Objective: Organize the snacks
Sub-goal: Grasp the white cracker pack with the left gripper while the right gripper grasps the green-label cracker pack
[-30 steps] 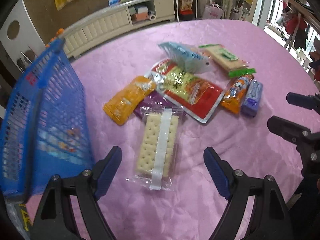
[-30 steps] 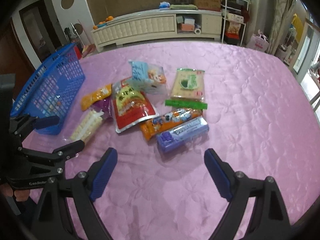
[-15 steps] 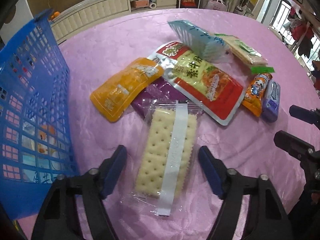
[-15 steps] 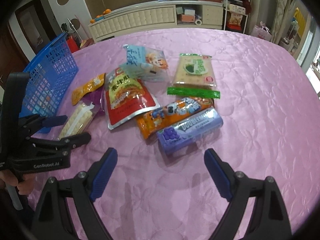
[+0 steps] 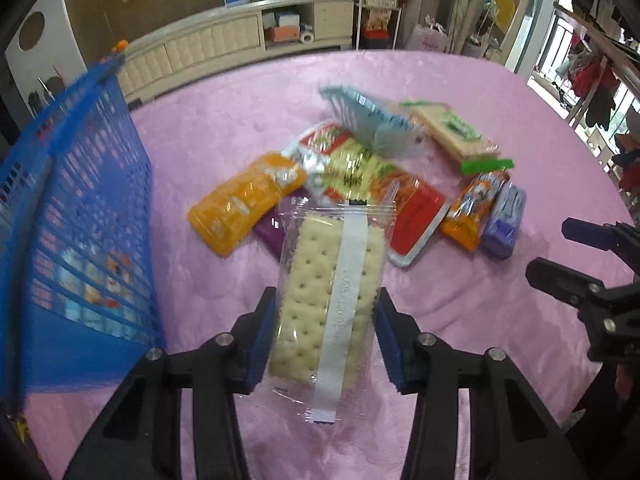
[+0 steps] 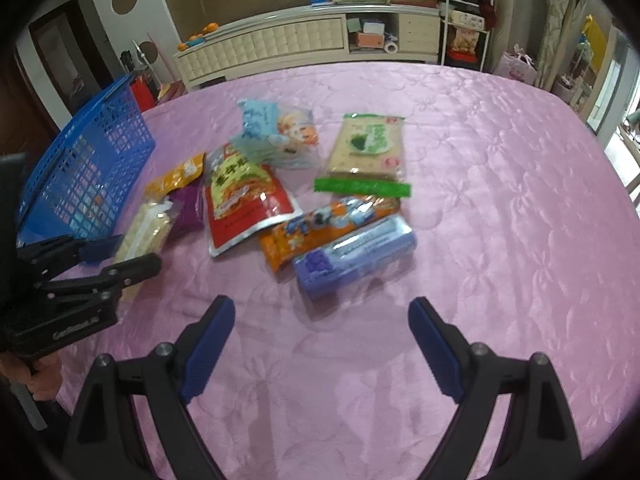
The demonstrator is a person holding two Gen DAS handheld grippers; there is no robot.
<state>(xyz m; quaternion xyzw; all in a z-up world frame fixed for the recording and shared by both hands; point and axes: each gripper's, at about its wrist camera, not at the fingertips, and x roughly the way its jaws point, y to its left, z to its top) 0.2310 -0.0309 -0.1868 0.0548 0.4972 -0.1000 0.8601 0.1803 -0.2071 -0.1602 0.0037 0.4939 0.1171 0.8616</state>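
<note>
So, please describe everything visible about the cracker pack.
The cracker pack is a clear plastic wrapper with a white seam strip down its middle, holding pale, dotted square crackers. It sits lengthwise between the blue pads of the left tool, which press both long sides. Its far end overlaps the purple packet and red pouch.

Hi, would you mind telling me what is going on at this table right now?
A person is sorting snacks with a handheld gripper in each hand. The left gripper is shut on the clear cracker pack. The blue basket stands just to its left. The right gripper is open and holds nothing, with the purple pack ahead of it. The other snacks lie on the pink tablecloth.
</note>
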